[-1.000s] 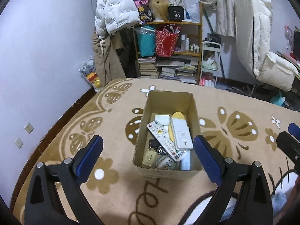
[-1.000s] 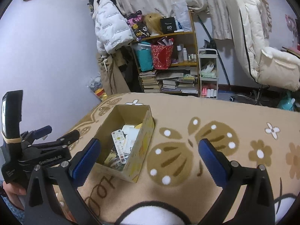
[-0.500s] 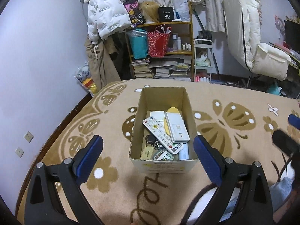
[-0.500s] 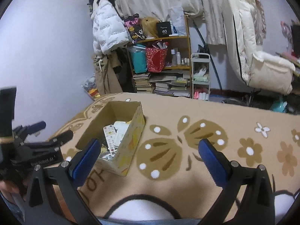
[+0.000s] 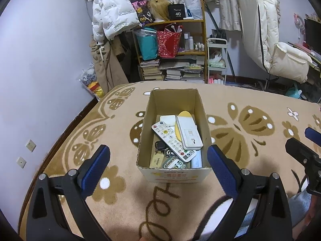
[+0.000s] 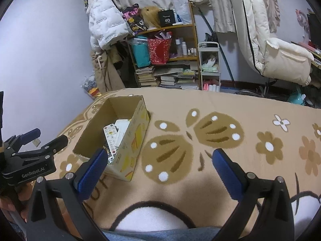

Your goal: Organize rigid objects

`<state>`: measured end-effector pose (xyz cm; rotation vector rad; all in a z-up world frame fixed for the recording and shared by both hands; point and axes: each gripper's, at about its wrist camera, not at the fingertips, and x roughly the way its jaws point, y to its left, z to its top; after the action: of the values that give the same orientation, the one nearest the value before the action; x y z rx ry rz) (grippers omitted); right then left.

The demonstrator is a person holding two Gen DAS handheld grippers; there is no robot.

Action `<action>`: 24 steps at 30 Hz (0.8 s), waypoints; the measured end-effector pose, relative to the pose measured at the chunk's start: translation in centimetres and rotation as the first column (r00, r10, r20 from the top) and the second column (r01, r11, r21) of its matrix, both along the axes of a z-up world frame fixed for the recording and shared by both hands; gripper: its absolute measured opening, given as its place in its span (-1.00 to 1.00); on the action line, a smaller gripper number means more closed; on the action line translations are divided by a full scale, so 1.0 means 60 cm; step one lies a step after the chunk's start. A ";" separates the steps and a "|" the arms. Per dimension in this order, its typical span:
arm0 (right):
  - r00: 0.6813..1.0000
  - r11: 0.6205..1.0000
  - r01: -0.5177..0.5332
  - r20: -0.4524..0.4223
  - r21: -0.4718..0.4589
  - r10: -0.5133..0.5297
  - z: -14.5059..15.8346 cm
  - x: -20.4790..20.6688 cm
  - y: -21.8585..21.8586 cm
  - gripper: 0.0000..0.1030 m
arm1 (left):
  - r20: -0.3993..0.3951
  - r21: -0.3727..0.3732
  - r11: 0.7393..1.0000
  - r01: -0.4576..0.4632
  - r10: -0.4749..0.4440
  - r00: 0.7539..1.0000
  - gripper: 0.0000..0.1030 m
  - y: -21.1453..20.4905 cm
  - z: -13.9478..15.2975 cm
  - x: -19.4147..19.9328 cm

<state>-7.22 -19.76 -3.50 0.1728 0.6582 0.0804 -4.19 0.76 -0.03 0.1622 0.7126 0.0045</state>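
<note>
Box (image 5: 174, 173) nearer left gripper (image 5: 158, 166) than before

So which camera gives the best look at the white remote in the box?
The left wrist view: it looks straight down into the box, so the whole remote and its buttons show. In the right wrist view the remote is seen at a slant, partly hidden by the box wall and a gripper finger.

Lilac walls (image 5: 50, 60), cluttered wooden shelf (image 5: 174, 50)

Left wrist cam: above near edge, facing far wall, cardboard box (image 5: 172, 132) centred and near. Right wrist cam: further right, same heading, box at left. Both share box, blanket (image 6: 220, 110), bookshelf (image 5: 180, 50).
</note>
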 end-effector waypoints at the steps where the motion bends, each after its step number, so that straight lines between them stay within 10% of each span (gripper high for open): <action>1: 1.000 1.000 -0.001 -0.001 -0.002 0.001 0.000 0.000 -0.001 1.00 | -0.001 0.002 1.000 0.000 0.000 1.000 0.88 0.000 0.000 0.000; 24: 1.000 1.000 0.025 -0.012 0.007 -0.025 -0.010 -0.002 -0.017 1.00 | -0.003 0.015 1.000 0.012 -0.012 1.000 0.88 -0.007 -0.002 0.000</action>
<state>-7.35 -20.75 -4.10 0.1884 0.6671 0.0579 -4.21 0.35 -0.13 0.1808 0.7150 -0.0017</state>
